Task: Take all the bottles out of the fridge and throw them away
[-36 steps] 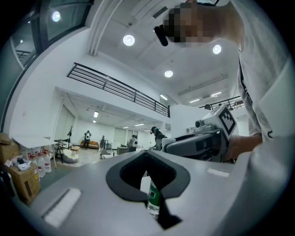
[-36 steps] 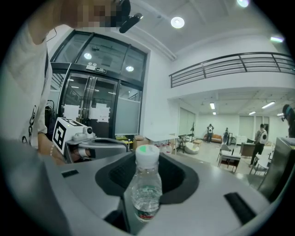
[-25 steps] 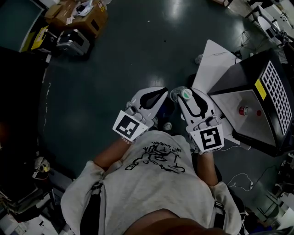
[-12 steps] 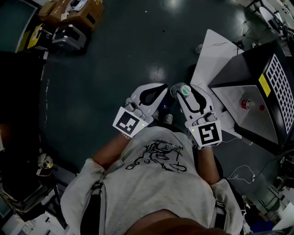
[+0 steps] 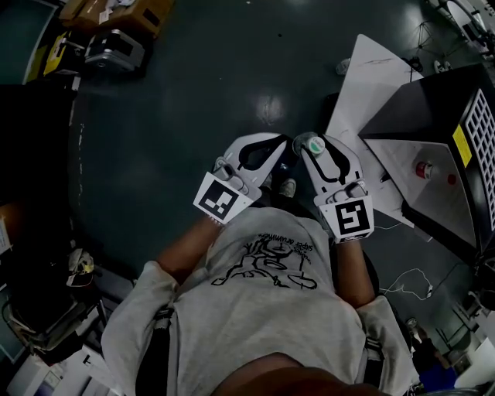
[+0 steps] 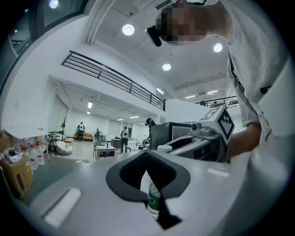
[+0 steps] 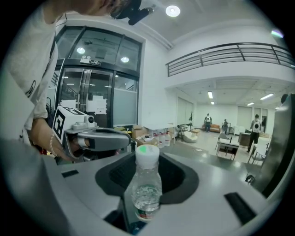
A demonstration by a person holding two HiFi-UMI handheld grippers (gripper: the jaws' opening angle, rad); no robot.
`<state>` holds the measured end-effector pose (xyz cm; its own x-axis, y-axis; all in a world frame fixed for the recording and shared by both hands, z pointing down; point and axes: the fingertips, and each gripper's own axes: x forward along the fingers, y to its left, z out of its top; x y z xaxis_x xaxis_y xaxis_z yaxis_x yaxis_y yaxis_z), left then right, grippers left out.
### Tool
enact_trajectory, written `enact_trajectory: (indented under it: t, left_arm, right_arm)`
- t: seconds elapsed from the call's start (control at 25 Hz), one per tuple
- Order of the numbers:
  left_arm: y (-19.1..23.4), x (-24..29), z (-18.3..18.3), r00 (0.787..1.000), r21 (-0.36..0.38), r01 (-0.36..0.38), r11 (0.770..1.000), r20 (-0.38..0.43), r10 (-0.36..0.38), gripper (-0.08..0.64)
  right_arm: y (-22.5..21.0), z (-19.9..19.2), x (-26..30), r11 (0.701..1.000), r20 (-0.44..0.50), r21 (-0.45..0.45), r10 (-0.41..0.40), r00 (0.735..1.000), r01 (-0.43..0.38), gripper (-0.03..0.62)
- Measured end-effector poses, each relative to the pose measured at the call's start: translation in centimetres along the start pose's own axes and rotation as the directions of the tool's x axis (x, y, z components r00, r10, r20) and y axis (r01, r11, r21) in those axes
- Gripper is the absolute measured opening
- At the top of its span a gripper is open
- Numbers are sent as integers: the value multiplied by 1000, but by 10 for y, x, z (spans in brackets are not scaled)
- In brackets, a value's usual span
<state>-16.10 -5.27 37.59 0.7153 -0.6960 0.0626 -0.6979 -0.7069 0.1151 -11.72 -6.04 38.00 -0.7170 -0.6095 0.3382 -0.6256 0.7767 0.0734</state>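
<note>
We see both claws held side by side in front of the person's grey T-shirt [image 5: 263, 309], above the dark floor [image 5: 178, 116], each with a bottle in it.

The right claw [image 5: 309, 151] is clenched on a clear bottle [image 7: 146, 189]. The right gripper view shows this bottle upright between the jaws. Its white cap, marked with green, rises above the claw's dark opening, and a little water sits in the lower half. From the head view, only that cap shows at the claw's tip.

The left claw [image 5: 272, 151] is grasping a green-labelled bottle [image 6: 154, 203]. In the left gripper view the dark jaws close in on either side of its label, with the bottle's pale upper part showing through the claw's window. The head view hides this bottle under the claw's body.

The two claws lie close together but apart, their tips angled slightly toward each other. Each marker cube [image 5: 220, 199] sits at the wrist end, near the person's chest.

To the right of the right claw stands a black cabinet [image 5: 433, 147] with a red button on its pale top. A white board [image 5: 363, 85] lies on the floor beside it. Cardboard boxes [image 5: 131, 11] sit far off at the upper left.
</note>
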Motion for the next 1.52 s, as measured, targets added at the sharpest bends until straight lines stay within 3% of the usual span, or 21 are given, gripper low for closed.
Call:
enact_trajectory:
  t: [0.84,1.04,1.24,1.52]
  left_arm:
    - [5,22,-87,996,-18,-11,1000,-88,10,9]
    - [6,21,-113,993,2,-16,1000,-114,16,9]
    - [2,21,-130,992,78,20,997,-126,-10,9]
    - [3,11,-160,988,62,14,998,-155,-4,9]
  right_arm:
    - [3,-91,29,999,-63,36,17,998,-15,155]
    - [9,-112,36,998,-74,59,23,997,-19,155]
    - [18,-129,42,995,-81,103,19,997,-10,155]
    - [35,-155,46,993,-108,120,16,994,-3,155]
